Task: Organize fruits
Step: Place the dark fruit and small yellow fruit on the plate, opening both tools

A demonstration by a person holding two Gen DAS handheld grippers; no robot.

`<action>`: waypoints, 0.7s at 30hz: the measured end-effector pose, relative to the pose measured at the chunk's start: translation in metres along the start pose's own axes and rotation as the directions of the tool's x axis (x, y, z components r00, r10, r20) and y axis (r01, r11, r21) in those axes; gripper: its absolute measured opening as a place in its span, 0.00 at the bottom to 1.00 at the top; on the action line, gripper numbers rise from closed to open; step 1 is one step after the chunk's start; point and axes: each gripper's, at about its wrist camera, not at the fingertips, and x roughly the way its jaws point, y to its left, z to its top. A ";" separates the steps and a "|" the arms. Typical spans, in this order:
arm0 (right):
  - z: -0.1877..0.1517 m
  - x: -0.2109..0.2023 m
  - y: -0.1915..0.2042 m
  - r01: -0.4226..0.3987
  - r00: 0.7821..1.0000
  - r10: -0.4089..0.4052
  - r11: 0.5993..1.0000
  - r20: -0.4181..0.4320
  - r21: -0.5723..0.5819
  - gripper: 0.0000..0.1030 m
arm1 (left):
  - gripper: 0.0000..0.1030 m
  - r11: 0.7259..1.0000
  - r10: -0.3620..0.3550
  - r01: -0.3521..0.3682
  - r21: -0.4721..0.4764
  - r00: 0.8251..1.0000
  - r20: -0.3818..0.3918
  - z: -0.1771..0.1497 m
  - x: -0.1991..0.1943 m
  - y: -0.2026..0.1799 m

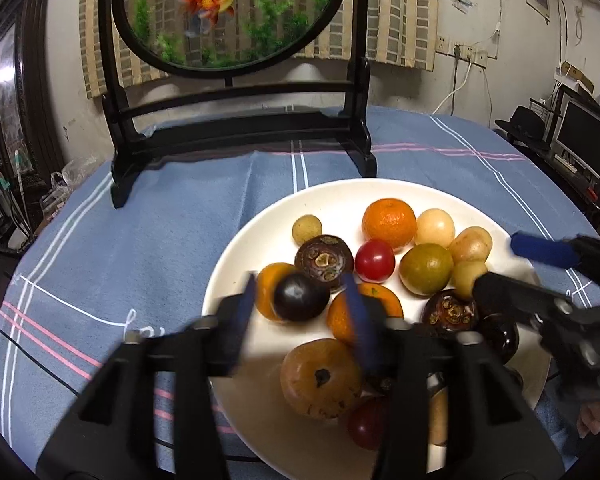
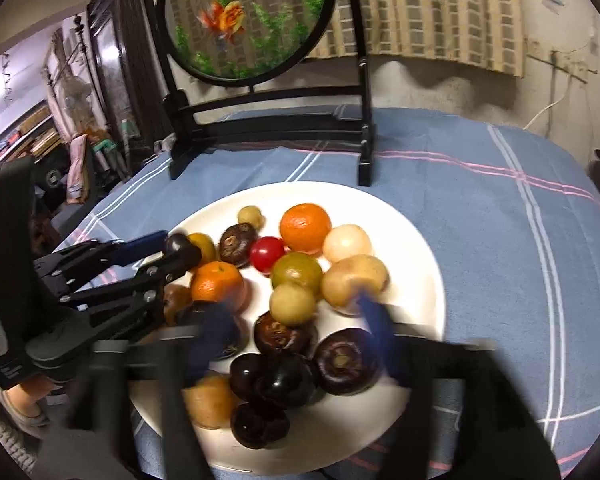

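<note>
A: Where are the fruits?
B: All heaped on the white plate, on the blue cloth.
A: The grippers?
B: The left gripper stands spread around a dark plum, pads apart from it. The right gripper is spread wide over the pile, empty.

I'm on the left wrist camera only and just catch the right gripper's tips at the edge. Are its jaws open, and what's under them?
Observer: The right gripper is open with nothing gripped. A pale yellow-green fruit and a dark brown fruit lie between its fingers.
Operator: My own gripper hides the near side of the plate. What's there?
Observer: A cluster of glossy dark fruits, packed together on the white plate near its front rim.
</note>
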 end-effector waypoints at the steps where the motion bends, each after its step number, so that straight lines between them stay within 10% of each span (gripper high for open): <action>1: -0.001 -0.007 0.000 -0.006 0.999 0.006 1.000 0.040 -0.001 0.75 | 0.61 1.000 0.010 -0.010 0.007 1.000 0.016 0.000 -0.004 -0.001; 21: -0.085 -0.122 0.016 -0.049 0.992 0.040 0.996 0.116 0.074 0.82 | 0.98 0.999 0.025 -0.027 0.022 0.995 0.092 -0.059 -0.110 -0.020</action>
